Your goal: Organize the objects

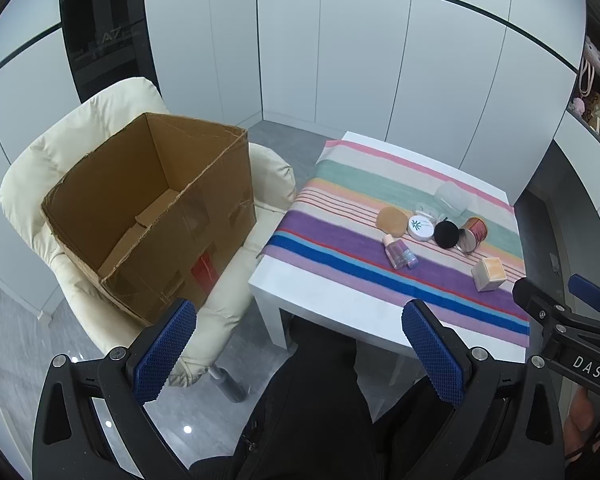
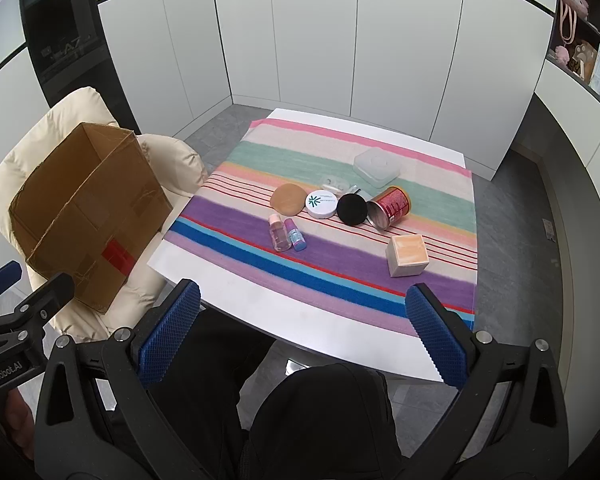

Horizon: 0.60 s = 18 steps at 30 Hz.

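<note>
Right wrist view has my right gripper (image 2: 302,332) at the bottom of the frame, jaws spread wide with nothing between them, hanging over my dark-clad knees short of the surface (image 2: 236,280); my left gripper (image 1: 298,348) is just as wide and just as empty, low in the left wrist view. What I have to sort sits mid-frame on the striped cloth (image 2: 340,276): a tan puff (image 2: 287,199), a white compact (image 2: 321,204), a black puff (image 2: 352,209) and a red can (image 2: 389,207) lying on its side, all touching or nearly so in a row, two small bottles (image 2: 287,233) lying side by side in front of them, and a cube box (image 2: 407,255) apart at the right. My guess is the can is the main risk: on its side it could roll off if I nudge it while reaching for the black puff pressed against it. The bottles lie so close that closing on one may flick the other away. The flat puffs give my pads little to bite and may drag the cloth. The carton (image 1: 152,216), at the left, sits tilted on a soft chair (image 1: 36,168) and could tip under a dropped item; inside I see only bare cardboard and a loose flap. A clear tub (image 2: 377,167) behind the row looks closed, contents unclear.
</note>
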### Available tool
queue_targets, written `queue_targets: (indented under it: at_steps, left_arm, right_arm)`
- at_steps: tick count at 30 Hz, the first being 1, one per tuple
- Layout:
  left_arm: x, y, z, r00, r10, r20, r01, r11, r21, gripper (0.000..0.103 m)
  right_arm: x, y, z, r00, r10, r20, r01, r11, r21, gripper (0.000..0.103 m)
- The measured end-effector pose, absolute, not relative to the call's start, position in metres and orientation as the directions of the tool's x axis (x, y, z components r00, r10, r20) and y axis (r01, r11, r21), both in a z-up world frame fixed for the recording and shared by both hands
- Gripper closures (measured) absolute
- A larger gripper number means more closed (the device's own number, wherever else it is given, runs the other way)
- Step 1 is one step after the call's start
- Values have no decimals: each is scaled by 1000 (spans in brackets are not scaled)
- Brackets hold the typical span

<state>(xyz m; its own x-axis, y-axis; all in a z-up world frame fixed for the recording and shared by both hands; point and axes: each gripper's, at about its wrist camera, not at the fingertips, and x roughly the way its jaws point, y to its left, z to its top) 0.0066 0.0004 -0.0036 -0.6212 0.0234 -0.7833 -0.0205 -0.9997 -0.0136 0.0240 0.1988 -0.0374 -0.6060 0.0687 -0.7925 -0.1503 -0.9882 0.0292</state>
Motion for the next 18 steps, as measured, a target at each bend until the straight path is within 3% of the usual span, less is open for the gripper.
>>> queue_targets:
  at_steps: [18]
  left_arm:
    - [3, 10, -6, -611, 41, -791, -50, -999, -13, 0]
  right_arm:
    - [29, 202, -39, -604, 73, -794, -158, -987, 29, 0]
